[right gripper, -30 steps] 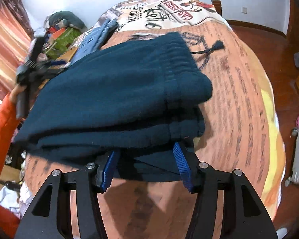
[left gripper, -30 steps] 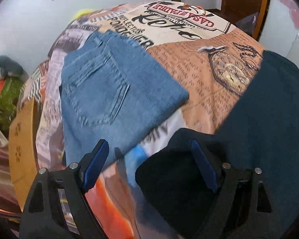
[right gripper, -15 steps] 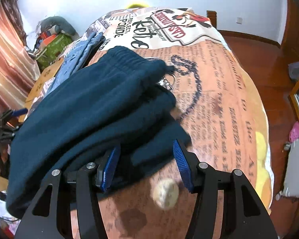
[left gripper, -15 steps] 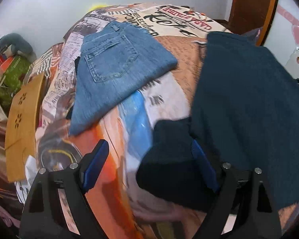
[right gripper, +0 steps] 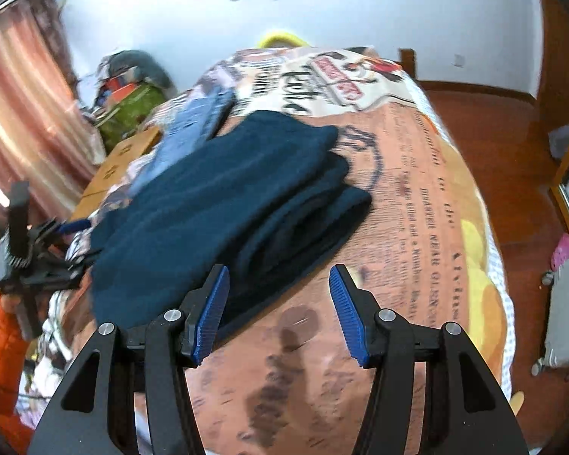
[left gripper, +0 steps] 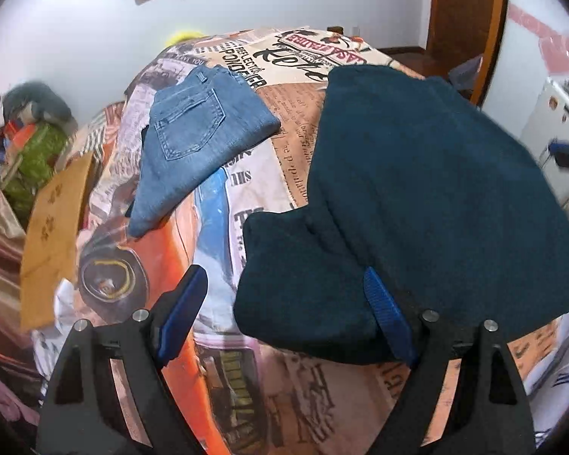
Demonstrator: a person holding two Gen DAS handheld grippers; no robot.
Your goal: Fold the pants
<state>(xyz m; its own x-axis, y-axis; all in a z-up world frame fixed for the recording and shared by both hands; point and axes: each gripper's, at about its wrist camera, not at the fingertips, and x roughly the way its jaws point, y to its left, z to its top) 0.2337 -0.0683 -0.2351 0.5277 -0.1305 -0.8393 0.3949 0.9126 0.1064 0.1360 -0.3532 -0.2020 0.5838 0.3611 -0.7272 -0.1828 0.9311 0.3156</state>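
Dark teal pants (left gripper: 417,189), folded into a thick stack, lie on the printed bedspread (left gripper: 246,398). My left gripper (left gripper: 284,303) is open wide. A folded corner of the pants fills the right part of its gap, up against the right pad (left gripper: 383,314), and the left pad is clear of the cloth. In the right wrist view the same pants (right gripper: 227,197) lie up and to the left of my right gripper (right gripper: 280,311). It is open over the bare bedspread (right gripper: 417,208), with only its left pad (right gripper: 208,311) overlapping the cloth's near edge.
Folded blue jeans (left gripper: 197,136) lie on the bed's far left. A tan wooden board (left gripper: 53,227) and a cluttered pile with a green bag (left gripper: 38,151) stand beyond that edge. A wooden door (left gripper: 466,19) and red-brown floor (right gripper: 512,132) are to the right. An orange sleeve (right gripper: 0,341) shows at the left.
The right gripper has drawn back and up, so the pants that lay across its fingers now rest on the bed. The left gripper has pulled away from the jeans, with the pants corner still by its right finger.
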